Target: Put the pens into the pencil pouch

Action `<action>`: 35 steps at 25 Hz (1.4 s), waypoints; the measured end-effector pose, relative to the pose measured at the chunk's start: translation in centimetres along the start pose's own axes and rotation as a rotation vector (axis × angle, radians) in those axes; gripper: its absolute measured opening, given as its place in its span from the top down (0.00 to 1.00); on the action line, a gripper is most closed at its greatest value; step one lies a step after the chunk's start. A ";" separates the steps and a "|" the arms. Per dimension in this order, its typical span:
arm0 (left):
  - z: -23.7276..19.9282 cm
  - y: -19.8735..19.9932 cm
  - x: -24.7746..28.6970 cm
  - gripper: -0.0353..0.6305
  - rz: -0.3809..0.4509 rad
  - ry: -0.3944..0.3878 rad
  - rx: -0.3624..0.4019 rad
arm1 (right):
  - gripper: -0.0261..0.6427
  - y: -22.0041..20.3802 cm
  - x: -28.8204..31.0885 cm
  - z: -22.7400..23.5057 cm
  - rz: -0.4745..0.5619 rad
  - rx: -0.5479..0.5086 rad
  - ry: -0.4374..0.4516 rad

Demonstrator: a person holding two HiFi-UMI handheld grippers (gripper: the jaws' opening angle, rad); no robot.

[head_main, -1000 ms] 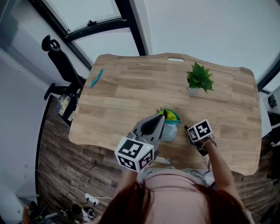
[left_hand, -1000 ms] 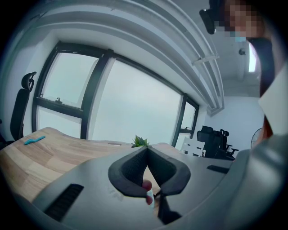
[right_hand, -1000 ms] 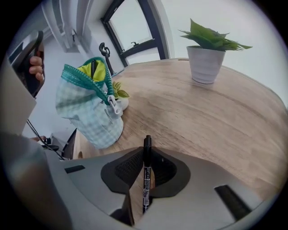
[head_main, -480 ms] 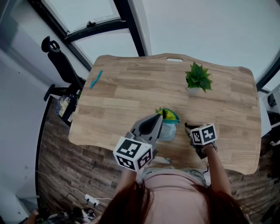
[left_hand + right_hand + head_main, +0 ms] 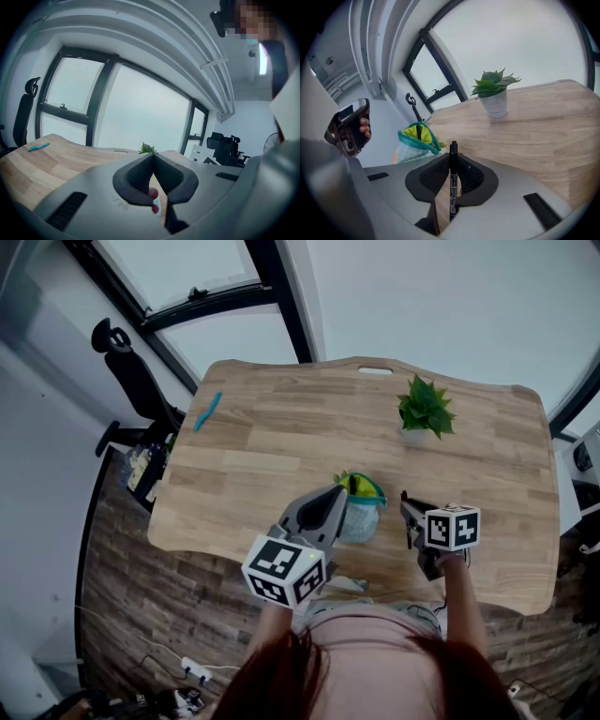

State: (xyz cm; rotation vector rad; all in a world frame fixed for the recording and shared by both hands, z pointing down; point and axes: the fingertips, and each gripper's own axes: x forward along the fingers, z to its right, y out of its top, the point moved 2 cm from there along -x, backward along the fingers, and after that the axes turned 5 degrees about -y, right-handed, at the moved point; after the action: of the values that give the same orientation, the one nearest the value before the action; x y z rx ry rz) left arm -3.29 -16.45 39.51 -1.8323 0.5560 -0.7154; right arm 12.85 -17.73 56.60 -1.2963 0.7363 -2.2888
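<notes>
A light blue pencil pouch (image 5: 362,514) with a teal zipper and yellow-green lining stands open near the table's front edge. My left gripper (image 5: 343,491) is shut on the pouch's left rim; in the left gripper view the jaws (image 5: 151,158) meet over a bit of its fabric. Just right of the pouch, my right gripper (image 5: 407,502) is lifted off the table and shut on a black pen (image 5: 452,180). That pen stands upright between the pads, and the pouch (image 5: 414,140) lies ahead to its left. A teal pen (image 5: 207,410) lies at the table's far left.
A small potted plant (image 5: 425,411) stands on the wooden table (image 5: 281,446) toward the far right. A black office chair (image 5: 131,371) is off the table's left corner, beside the window. Bare wood stretches between the pouch and the plant.
My right gripper has risen and rolled with the black pen, its marker cube shifting right in the head view. The left gripper and the pouch have stayed put.
</notes>
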 end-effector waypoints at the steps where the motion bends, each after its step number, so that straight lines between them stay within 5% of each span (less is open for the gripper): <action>1: 0.0 0.0 0.0 0.95 0.001 0.000 0.000 | 0.89 0.1 -0.1 -0.1 0.010 0.018 0.014; 19: 0.5 -0.1 0.4 0.95 -0.008 -0.029 0.003 | 0.89 7.1 -3.3 -2.7 0.342 0.250 0.251; 35: 0.3 0.0 0.2 0.95 -0.001 -0.025 -0.001 | 0.89 12.5 -4.9 -5.1 0.601 0.257 0.337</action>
State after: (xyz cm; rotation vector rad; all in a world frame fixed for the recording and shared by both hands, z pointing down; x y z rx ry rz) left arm -2.90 -16.40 39.48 -1.8403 0.5396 -0.6924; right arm 11.88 -23.40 43.42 -0.4843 0.7757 -2.0199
